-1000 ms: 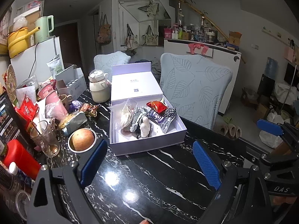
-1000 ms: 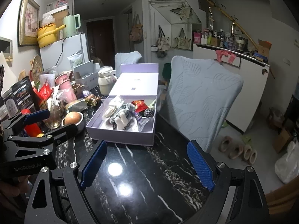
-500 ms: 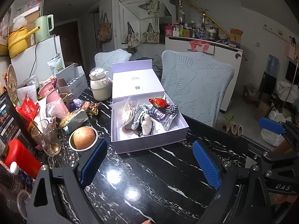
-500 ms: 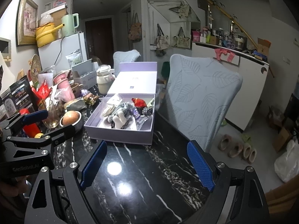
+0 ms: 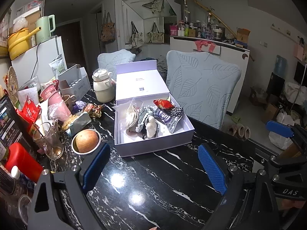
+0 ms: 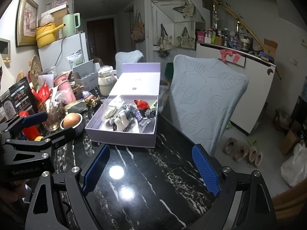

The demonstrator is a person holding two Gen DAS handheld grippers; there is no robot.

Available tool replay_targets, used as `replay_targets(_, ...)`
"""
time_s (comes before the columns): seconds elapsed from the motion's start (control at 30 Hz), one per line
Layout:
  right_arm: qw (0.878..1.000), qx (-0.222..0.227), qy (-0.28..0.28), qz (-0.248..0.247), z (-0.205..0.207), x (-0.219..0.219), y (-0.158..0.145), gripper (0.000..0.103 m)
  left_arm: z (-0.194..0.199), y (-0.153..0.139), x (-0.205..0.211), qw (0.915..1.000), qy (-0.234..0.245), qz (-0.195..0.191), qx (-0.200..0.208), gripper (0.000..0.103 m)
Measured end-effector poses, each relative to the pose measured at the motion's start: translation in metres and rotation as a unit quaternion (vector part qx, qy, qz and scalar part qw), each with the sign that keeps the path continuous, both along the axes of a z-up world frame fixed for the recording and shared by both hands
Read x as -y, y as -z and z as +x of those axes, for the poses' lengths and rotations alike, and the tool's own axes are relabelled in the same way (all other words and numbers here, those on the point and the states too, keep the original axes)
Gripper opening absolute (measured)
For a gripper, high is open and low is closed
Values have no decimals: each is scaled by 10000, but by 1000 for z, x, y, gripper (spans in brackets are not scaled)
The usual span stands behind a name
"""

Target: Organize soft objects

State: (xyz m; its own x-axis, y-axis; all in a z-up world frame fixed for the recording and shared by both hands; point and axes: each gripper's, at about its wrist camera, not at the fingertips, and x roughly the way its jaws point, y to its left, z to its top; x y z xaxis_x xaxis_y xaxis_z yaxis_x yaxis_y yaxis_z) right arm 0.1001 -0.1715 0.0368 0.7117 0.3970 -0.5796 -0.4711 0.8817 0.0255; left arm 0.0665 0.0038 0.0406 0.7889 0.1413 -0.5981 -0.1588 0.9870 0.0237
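Left wrist: both wide-open, empty ribbed-pad grippers (image 5: pixel 153 164) (image 6: pixel 151 167) face glossy marble table (image 5: pixel 153 187), rectangular cardboard box (image 5: pixel 153 145).

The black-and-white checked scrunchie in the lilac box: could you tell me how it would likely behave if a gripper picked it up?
The checked scrunchie looks like gathered fabric, so it would probably squash between the pads and droop. It seems light. It rests against a snack packet, which might shift with it.

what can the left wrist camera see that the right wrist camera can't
Only the left wrist view shows the right gripper, at its right edge, and a blue water jug. Only the right wrist view shows the framed picture on the wall and the left gripper. Both show the open lavender box of soft items on the black marble table.
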Motion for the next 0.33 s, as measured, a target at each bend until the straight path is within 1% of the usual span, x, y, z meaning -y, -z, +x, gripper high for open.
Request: replay_targets(0.33, 10000, -22, 26, -9, 0, 6, 5, 89, 4, 5, -1, 10000, 29, -55, -74, 94)
